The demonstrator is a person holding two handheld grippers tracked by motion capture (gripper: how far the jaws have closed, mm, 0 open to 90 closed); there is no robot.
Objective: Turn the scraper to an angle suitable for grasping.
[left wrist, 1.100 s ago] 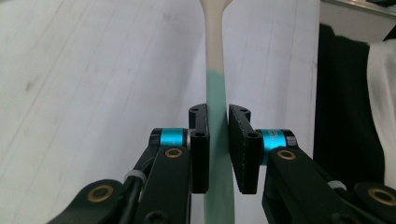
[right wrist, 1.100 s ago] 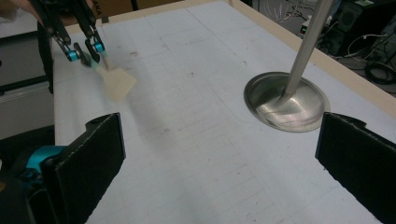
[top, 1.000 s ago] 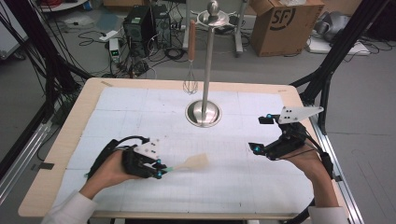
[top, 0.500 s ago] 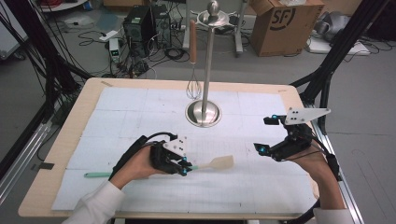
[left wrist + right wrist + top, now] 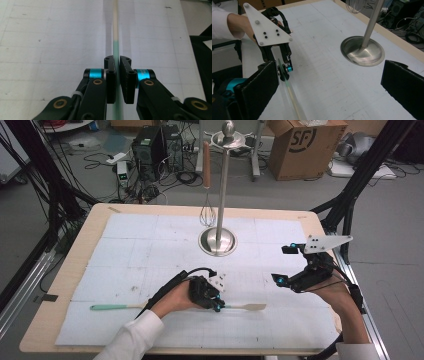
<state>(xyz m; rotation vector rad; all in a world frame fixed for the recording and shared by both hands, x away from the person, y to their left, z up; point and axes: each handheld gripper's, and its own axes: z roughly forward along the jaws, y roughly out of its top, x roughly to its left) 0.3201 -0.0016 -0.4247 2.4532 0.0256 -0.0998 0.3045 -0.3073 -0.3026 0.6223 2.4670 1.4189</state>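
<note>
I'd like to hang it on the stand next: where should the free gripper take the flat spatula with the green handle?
Probably the bare handle of the green-handled flat spatula, from above: it lies flat on the white mat, and the left gripper clamps its neck.

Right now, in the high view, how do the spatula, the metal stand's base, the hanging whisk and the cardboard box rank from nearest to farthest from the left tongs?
1. Spatula: gripped in the left tongs, lying flat.
2. Stand base: mid-table, beyond the tongs.
3. Whisk: hanging at the table's far edge.
4. Cardboard box: on the floor, far right.
</note>
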